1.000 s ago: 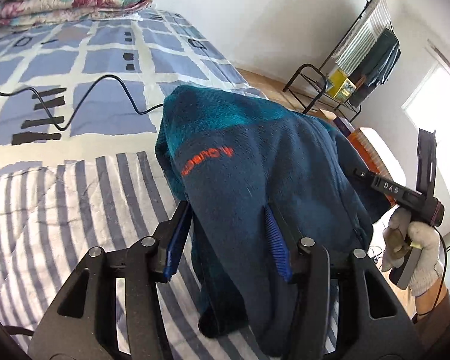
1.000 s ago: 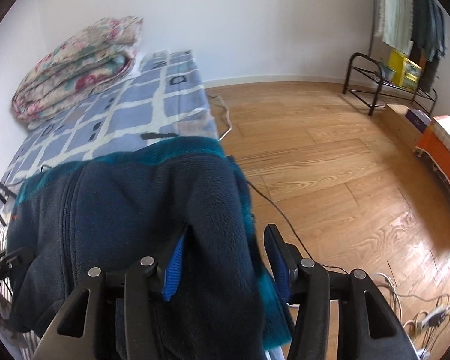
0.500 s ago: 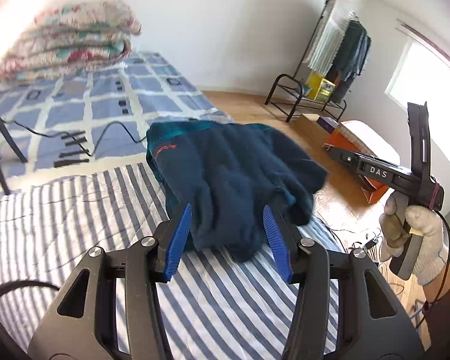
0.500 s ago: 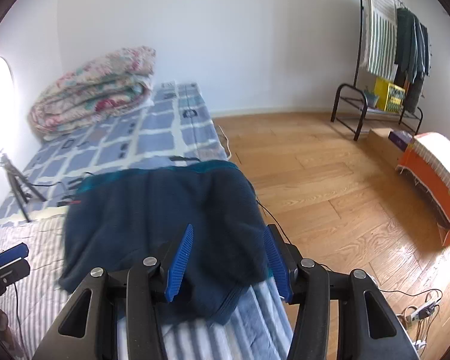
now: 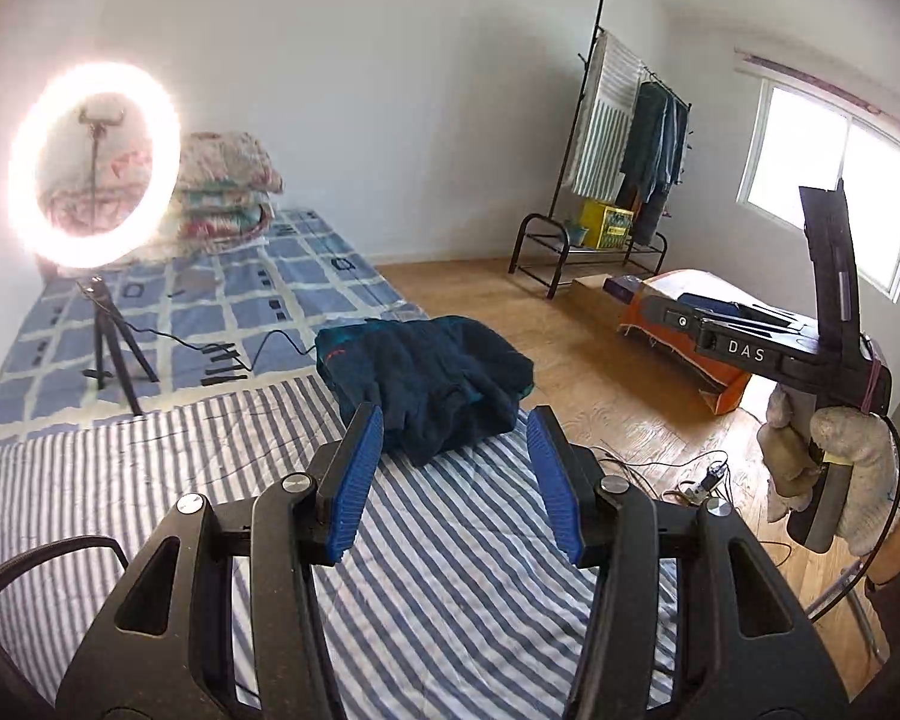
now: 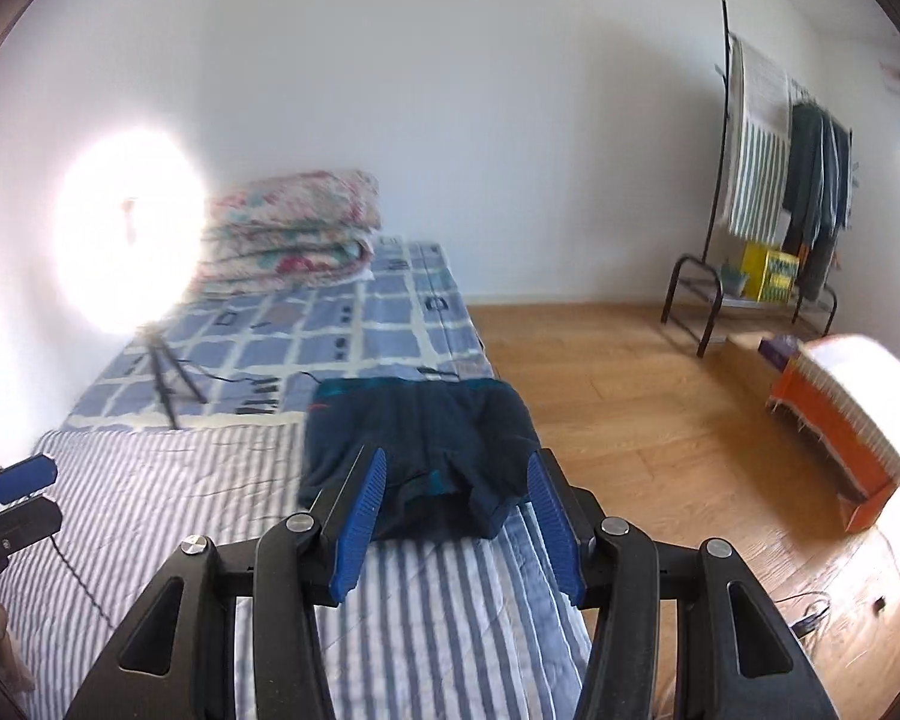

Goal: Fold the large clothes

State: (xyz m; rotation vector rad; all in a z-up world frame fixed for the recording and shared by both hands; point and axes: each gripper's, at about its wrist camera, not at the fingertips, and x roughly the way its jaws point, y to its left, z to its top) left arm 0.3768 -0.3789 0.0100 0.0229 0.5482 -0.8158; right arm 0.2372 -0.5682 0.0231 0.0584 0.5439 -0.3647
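Nearest in each wrist view, the jaws stand apart with nothing between them: the left hand-held gripper point(image 5: 455, 441) and the right hand-held gripper point(image 6: 456, 483) both hang above the striped sheet point(image 5: 150, 480) that covers the near part of the bed point(image 6: 390, 324). In the left wrist view the right hand-held gripper also shows at the right edge, held in a gloved hand point(image 5: 834, 462). Just beyond the blue pads lies the dark blue fleece garment point(image 5: 426, 372), folded into a loose bundle on the far right corner of the striped sheet, near the bed's right edge, touched by neither gripper. Farther left a ring light point(image 5: 93, 165) glows on its tripod, standing on the blue checked sheet point(image 5: 210, 294). A folded floral quilt point(image 6: 294, 234) sits at the far end of the bed against the wall. Across the wooden floor point(image 6: 630, 396) to the right stand an orange box point(image 6: 834, 420) and, farther off, a clothes rack point(image 5: 624, 150) with hanging garments.
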